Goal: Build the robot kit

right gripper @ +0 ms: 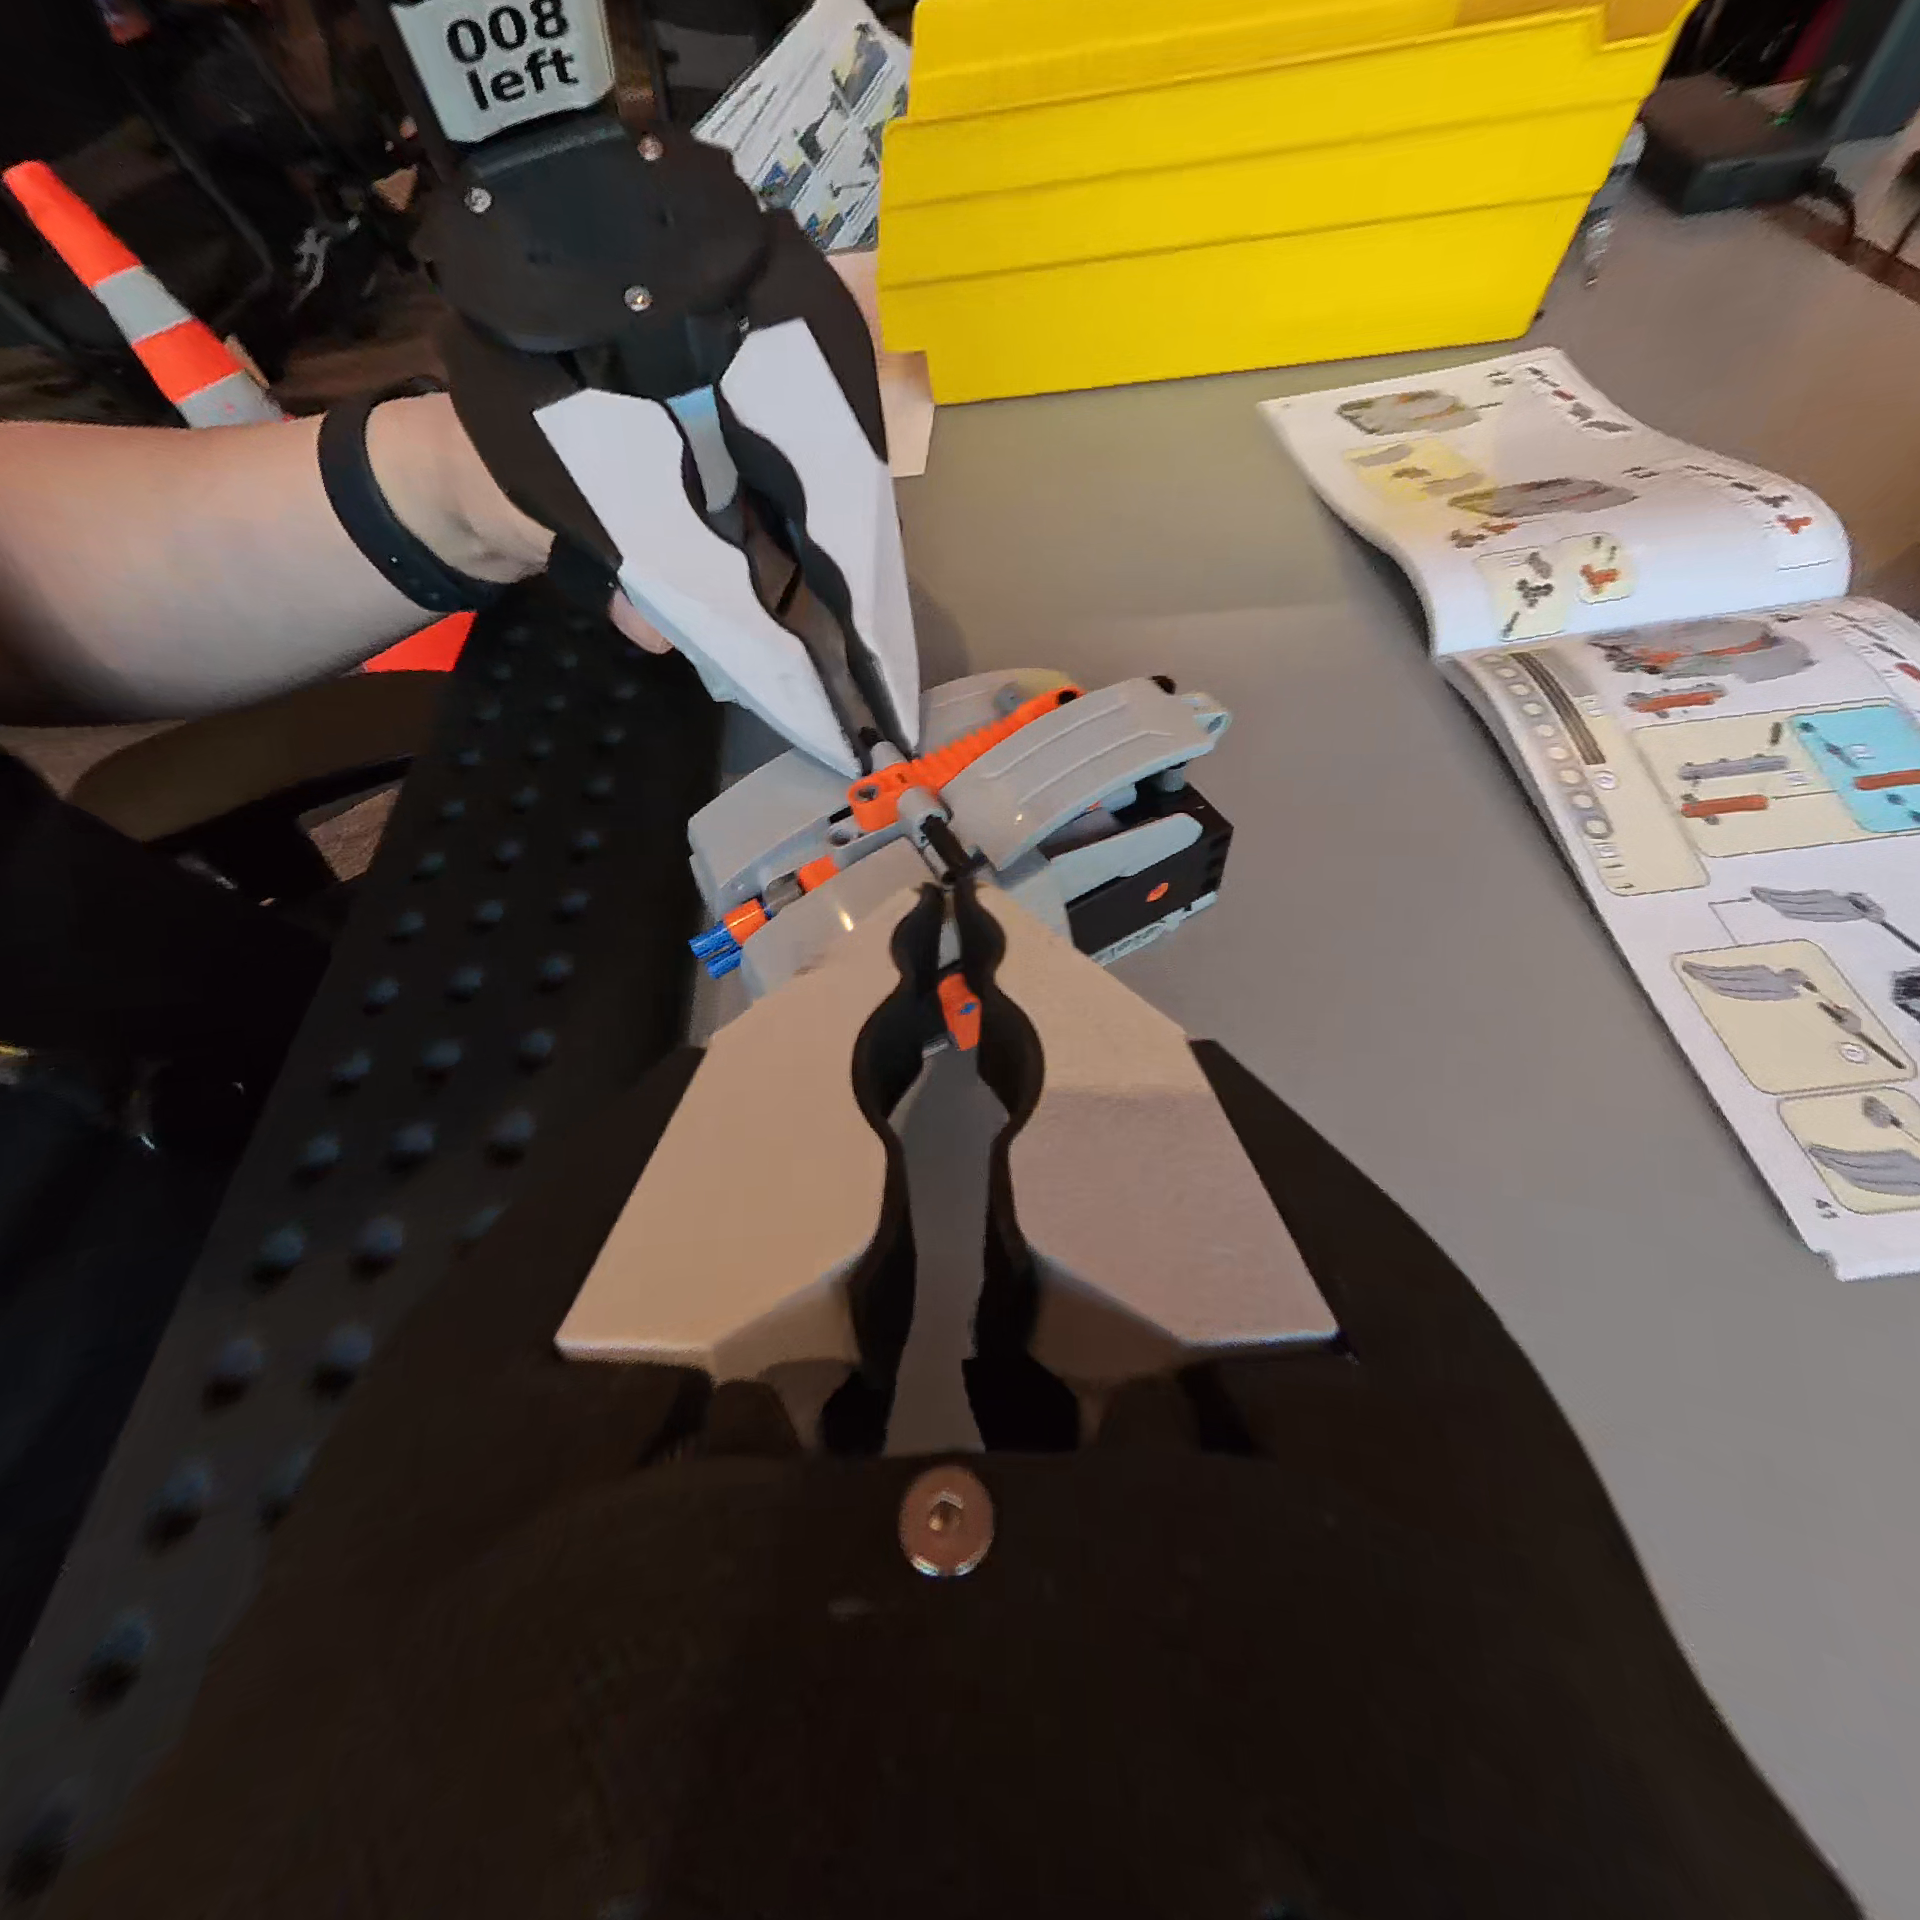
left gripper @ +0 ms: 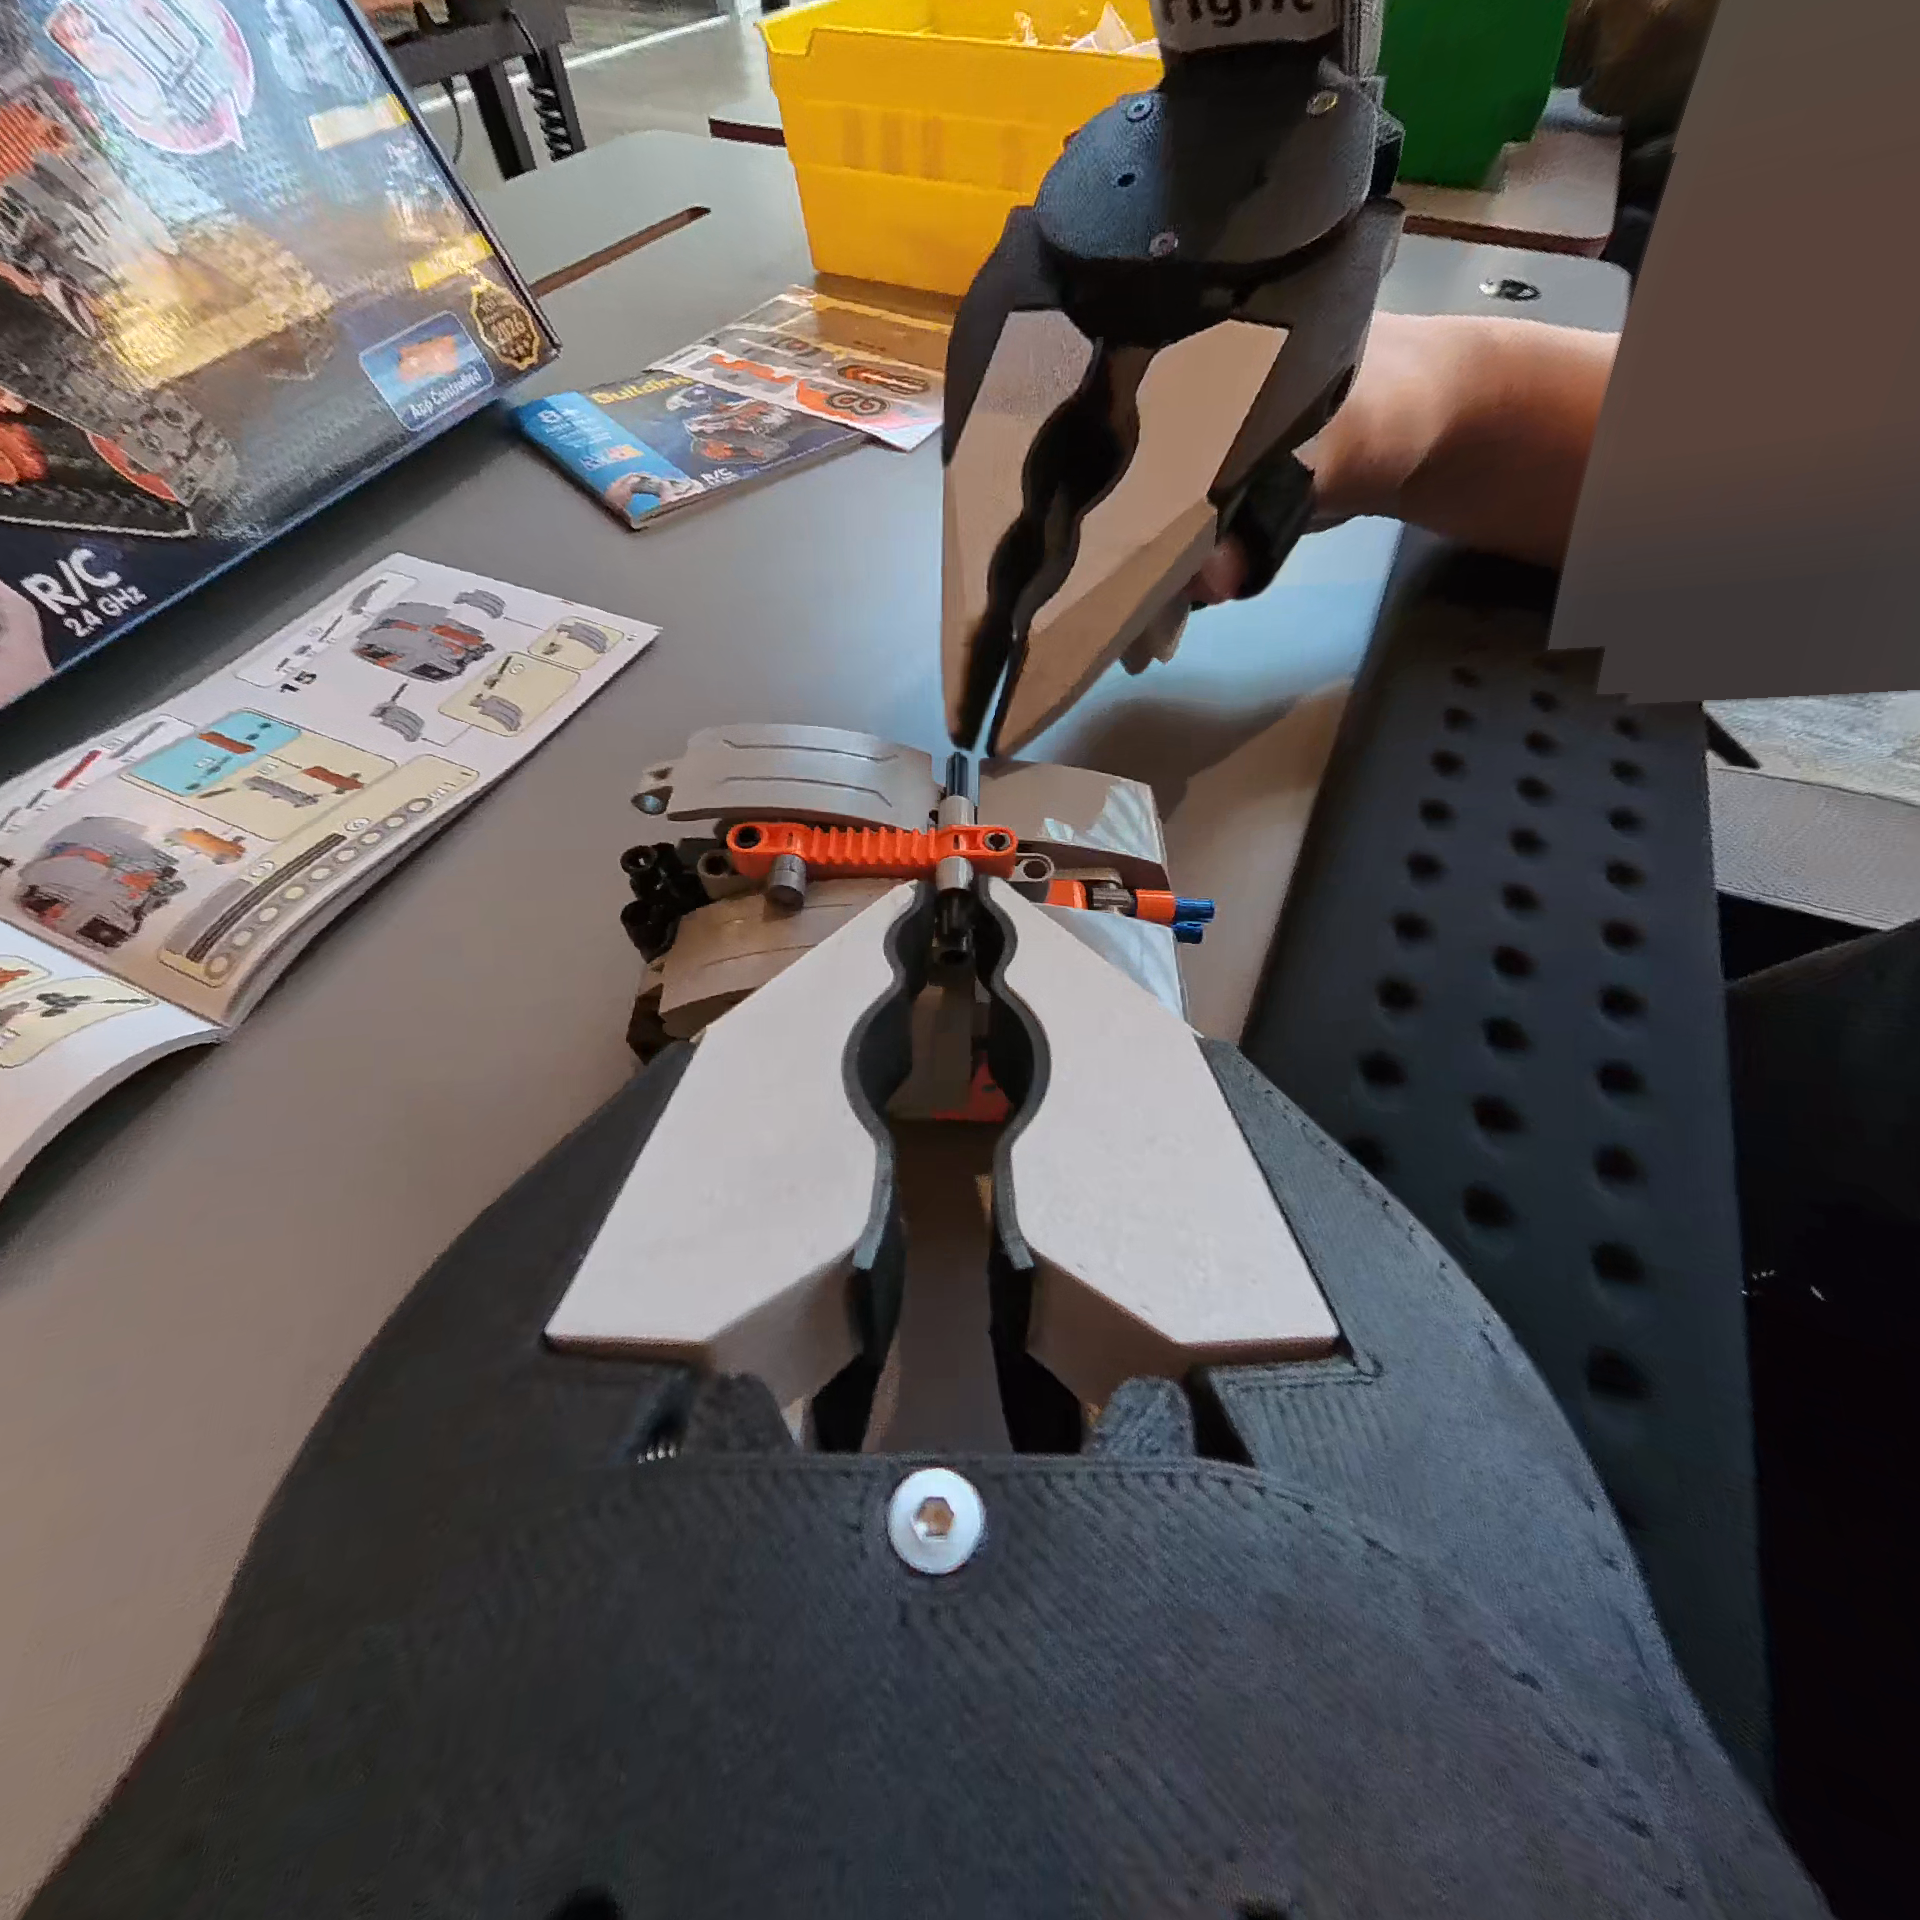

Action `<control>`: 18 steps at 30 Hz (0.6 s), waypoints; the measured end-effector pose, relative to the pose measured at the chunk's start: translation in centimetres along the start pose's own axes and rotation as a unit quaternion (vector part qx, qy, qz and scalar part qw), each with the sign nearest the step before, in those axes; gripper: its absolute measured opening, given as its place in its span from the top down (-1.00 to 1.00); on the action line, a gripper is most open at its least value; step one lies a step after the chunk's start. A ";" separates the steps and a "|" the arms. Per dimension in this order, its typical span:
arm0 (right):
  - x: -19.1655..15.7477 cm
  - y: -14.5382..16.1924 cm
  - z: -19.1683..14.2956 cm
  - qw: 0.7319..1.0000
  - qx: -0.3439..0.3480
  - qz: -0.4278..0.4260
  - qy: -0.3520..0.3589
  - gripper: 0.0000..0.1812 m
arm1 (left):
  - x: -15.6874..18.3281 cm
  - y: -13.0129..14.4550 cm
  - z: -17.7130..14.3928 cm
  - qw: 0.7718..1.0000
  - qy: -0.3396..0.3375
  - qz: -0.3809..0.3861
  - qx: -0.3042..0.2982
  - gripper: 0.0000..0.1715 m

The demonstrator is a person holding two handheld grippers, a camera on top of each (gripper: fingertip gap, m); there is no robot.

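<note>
Grey table (left gripper: 312, 1195) fills mid-frame, yellow bin (right gripper: 1226, 208) at top, orange-white cone (right gripper: 135, 291) upper left, daylit floor behind.

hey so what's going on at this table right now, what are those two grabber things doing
A person holds two grippers over a partly built grey and orange brick model on a grey table. The left gripper and the right gripper meet from opposite sides, each pinched on an end of a thin black axle that runs through the model's orange toothed beam. An open instruction booklet, the set's box and a yellow bin sit nearby.
</note>
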State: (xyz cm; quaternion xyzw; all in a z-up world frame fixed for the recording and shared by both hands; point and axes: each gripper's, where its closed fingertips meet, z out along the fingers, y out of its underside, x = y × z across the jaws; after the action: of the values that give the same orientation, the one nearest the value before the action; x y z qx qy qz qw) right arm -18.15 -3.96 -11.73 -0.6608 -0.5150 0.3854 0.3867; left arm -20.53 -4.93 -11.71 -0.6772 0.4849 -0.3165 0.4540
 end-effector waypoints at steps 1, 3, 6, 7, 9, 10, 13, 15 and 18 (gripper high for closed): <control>-0.1 0.1 0.1 1.000 -0.004 -0.007 0.002 1.00 | 0.0 0.0 0.0 1.000 -0.008 0.010 -0.001 0.94; 0.3 -0.1 0.0 0.999 0.001 -0.026 0.020 1.00 | -0.1 0.0 -0.1 1.000 -0.018 0.021 -0.004 0.92; 0.7 -0.6 -0.4 0.998 0.020 -0.056 0.035 1.00 | -0.3 -0.1 -0.6 1.000 -0.017 0.016 0.006 0.92; 0.6 -0.8 -0.5 0.997 0.026 -0.064 0.034 1.00 | -0.3 -0.3 -0.8 1.000 -0.013 0.011 0.014 0.92; 0.4 -0.6 -0.1 0.996 0.023 -0.082 0.033 1.00 | -0.2 -0.6 -1.1 1.000 -0.004 0.002 0.027 0.93; 0.2 -0.3 0.2 0.995 0.013 -0.091 0.028 1.00 | -0.3 -0.6 -1.2 1.000 -0.003 0.000 0.027 0.94; -0.6 -0.3 0.6 0.994 0.014 -0.106 0.014 1.00 | -0.4 0.1 -0.9 1.000 0.003 0.006 0.003 0.92; -0.9 -0.2 0.9 0.994 0.014 -0.104 0.007 1.00 | -0.4 0.3 -0.8 1.000 0.009 0.012 0.000 0.91; -1.0 -0.3 0.8 0.993 0.011 -0.120 0.012 1.00 | -0.6 0.3 -1.0 1.000 0.025 0.005 0.006 0.90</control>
State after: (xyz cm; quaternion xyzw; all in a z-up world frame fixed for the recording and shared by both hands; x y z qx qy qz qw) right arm -19.17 -4.84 -11.70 -0.5946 -0.5819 0.3341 0.4429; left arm -21.67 -4.73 -11.62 -0.6637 0.4975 -0.3339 0.4478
